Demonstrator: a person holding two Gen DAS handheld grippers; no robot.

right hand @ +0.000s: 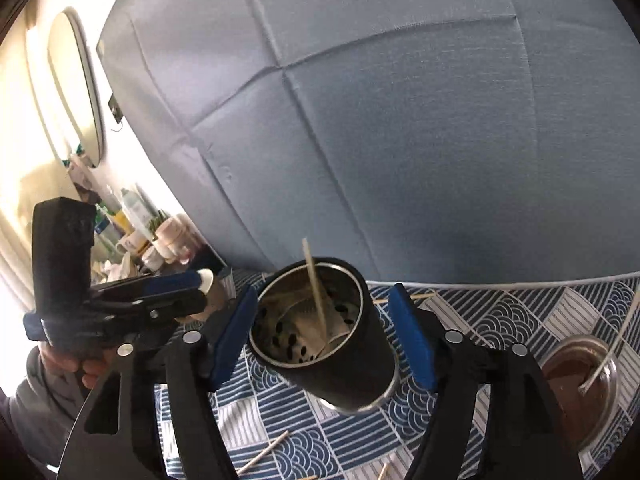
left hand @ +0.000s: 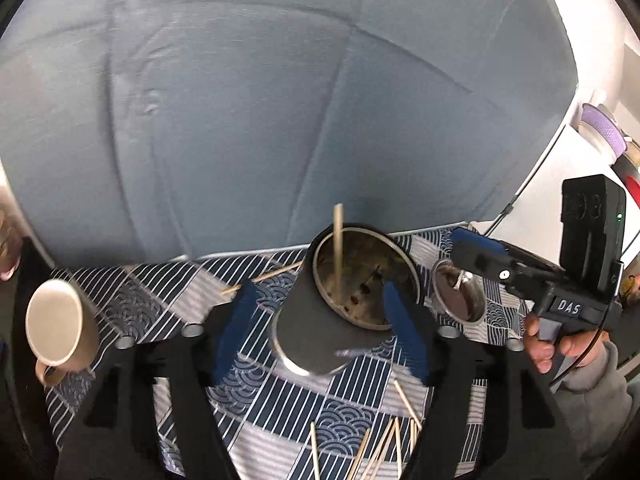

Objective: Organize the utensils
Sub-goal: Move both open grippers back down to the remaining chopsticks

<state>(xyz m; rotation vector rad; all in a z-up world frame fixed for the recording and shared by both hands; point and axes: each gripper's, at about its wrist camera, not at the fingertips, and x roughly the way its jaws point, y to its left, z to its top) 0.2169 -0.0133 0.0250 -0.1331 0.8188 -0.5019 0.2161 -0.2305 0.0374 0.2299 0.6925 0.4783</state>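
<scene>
Holder [left hand: 320,320]: dark metal cylinder with a perforated liner, standing on the patterned cloth [left hand: 160,292] that covers the tabletop, near its back edge. It sits mid-cloth, probably so either hand can drop sticks into it.

Stick in holder [left hand: 338,252]: one pale stick stands upright inside, leaning on the rim; judged already sorted.

Loose sticks [left hand: 384,448]: several lie scattered flat on the cloth at the near edge; one more [left hand: 264,278] lies behind the holder. These are judged still to collect.

Left gripper [left hand: 320,312]: jaws wide, blue pads either side of the holder but not pressing on it; nothing held.

Right gripper [right hand: 324,328]: likewise wide, framing the holder from the other side, empty.

Small steel bowl [left hand: 460,296]: beside the holder, brown contents, a thin stick resting in it.

Beige mug [left hand: 60,328]: on its side at the left cloth edge, mouth facing the camera.

Blue upholstered panel [left hand: 280,100]: backdrop behind the tabletop.
</scene>
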